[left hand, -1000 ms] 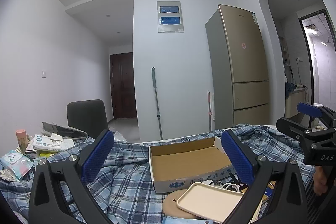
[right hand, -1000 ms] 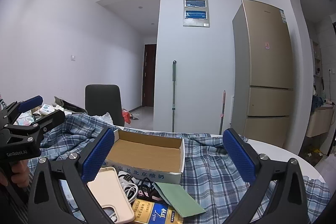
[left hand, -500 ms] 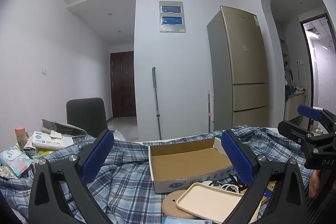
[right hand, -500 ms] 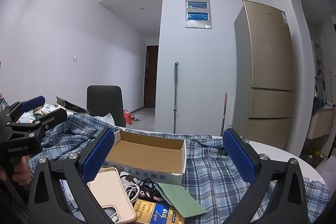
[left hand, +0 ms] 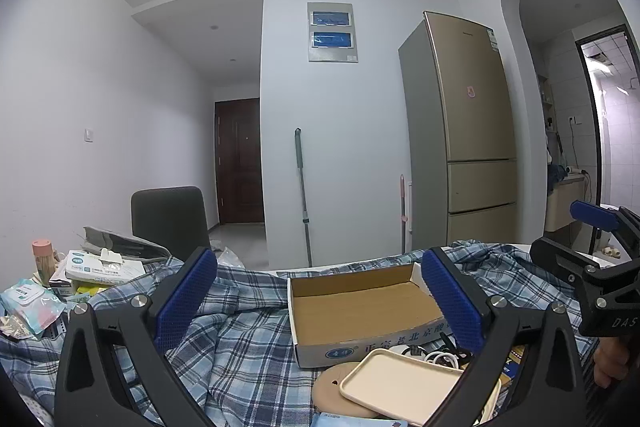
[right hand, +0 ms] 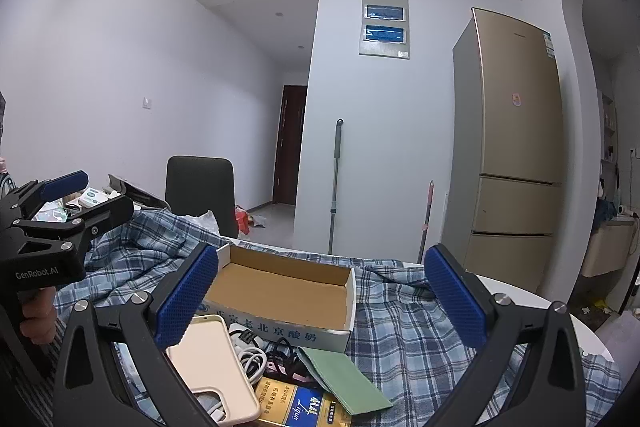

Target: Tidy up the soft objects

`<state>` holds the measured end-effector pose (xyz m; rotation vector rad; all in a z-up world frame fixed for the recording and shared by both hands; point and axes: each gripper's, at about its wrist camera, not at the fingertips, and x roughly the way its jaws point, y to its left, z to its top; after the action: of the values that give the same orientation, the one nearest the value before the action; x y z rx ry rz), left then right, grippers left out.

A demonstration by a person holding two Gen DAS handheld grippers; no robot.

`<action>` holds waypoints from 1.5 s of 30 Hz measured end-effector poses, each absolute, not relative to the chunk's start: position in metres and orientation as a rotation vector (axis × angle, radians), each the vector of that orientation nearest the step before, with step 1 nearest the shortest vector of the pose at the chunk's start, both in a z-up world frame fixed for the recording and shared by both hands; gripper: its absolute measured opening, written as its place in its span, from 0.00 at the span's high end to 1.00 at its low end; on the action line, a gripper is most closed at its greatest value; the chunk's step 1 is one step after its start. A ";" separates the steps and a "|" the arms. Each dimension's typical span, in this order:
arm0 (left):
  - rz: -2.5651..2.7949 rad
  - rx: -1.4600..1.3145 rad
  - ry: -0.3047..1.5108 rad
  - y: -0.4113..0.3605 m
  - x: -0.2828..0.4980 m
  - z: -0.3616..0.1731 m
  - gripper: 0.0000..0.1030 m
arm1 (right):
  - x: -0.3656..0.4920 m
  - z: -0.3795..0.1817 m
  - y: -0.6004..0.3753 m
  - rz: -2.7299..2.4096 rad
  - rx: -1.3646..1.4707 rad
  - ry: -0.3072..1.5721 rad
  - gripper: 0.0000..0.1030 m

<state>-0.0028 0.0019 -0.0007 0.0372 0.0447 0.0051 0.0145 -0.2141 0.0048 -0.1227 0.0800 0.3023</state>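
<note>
Grippers first: the left gripper [left hand: 318,301] and the right gripper [right hand: 320,301] both hover with jaws spread wide and nothing between the ribbed blue pads, and over the last second almost nothing has moved (only a slight upward tilt of both views), so by my reading no soft item has been chosen yet and the sorting has not begun. Nearest the fingers lies a smooth, rounded beige phone case [right hand: 212,367], a tangle of white and black cables [right hand: 256,351], a flat green sleeve [right hand: 344,375] and a glossy gold-and-blue carton [right hand: 296,403]. Just behind them sits the shallow cardboard box [right hand: 280,291], stiff-walled, open-topped and empty. All of this rests on the crumpled blue plaid cloth [left hand: 240,347], the limpest thing in view, likely to drape and bunch when lifted. Farther left are soft wipe packets [left hand: 30,301]; beyond stand a dark chair [left hand: 170,219] and a tall gold fridge [left hand: 468,131].
</note>
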 end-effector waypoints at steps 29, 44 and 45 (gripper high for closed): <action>-0.045 0.036 0.173 0.001 0.005 0.007 0.00 | 0.018 0.007 -0.216 0.293 -0.108 0.103 0.00; -0.018 -0.023 0.404 0.018 0.012 0.021 0.00 | 0.040 0.035 -0.200 0.435 -0.118 0.371 0.00; -0.022 -0.028 0.421 0.019 0.014 0.019 0.00 | 0.044 0.033 -0.194 0.449 -0.124 0.394 0.00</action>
<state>0.0145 0.0190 0.0188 -0.0279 0.4207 -0.0224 0.0440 -0.1942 0.0332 -0.1237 0.3939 0.4494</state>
